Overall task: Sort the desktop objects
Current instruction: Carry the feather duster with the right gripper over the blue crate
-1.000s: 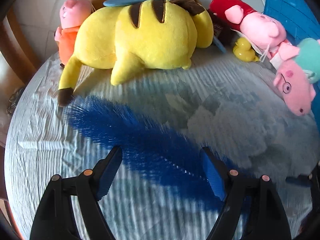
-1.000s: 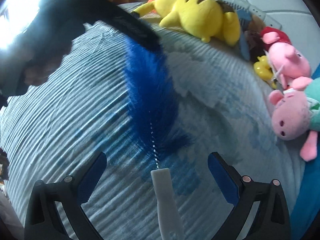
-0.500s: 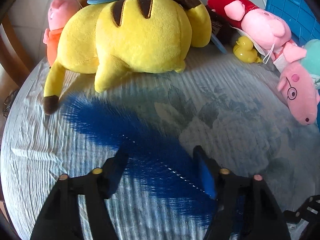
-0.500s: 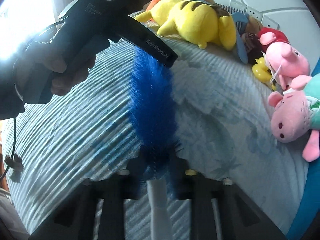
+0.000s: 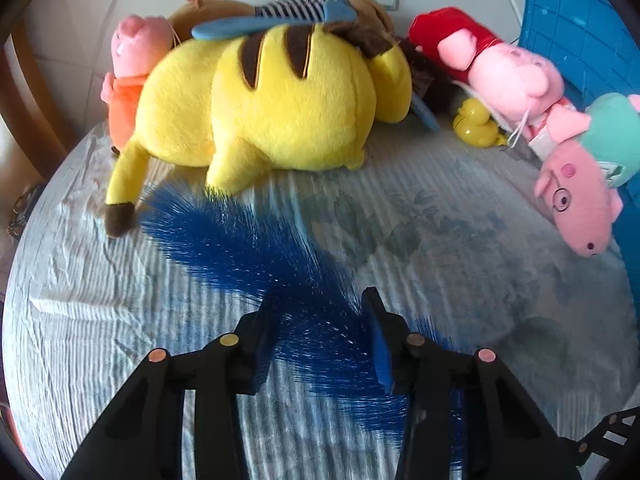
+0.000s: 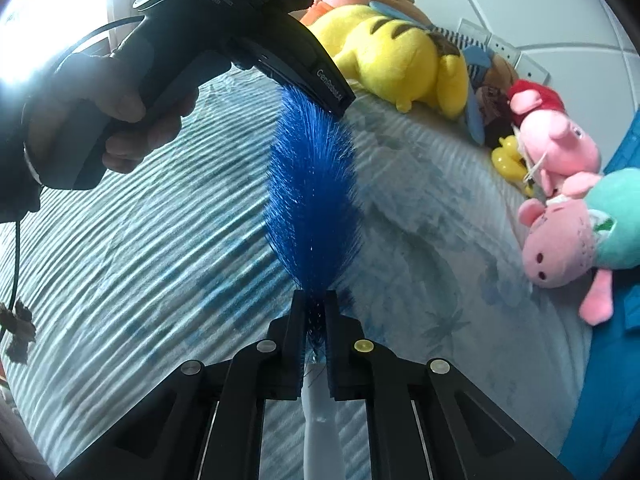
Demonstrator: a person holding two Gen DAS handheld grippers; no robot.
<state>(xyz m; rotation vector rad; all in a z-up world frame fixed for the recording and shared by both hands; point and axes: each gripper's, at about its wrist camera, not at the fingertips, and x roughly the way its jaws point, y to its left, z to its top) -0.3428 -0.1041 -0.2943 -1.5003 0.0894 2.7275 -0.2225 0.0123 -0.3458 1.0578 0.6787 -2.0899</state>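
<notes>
Right wrist view: the right gripper (image 6: 313, 316) has its fingers pressed narrow on the base of the blue bristle brush (image 6: 314, 196), just above its white handle (image 6: 320, 432).
Left wrist view: the left gripper (image 5: 320, 340) straddles the bristles with a partial gap; whether the pads touch them, I cannot tell.
Brush position: lying across the striped tablecloth (image 5: 100, 320), its tip near the yellow plush (image 5: 272, 100).
Behind: a blue comb (image 5: 264, 20) rests on top of the plush; a yellow rubber duck (image 5: 476, 124) and pink pig plush (image 5: 576, 196) sit to the right.
</notes>
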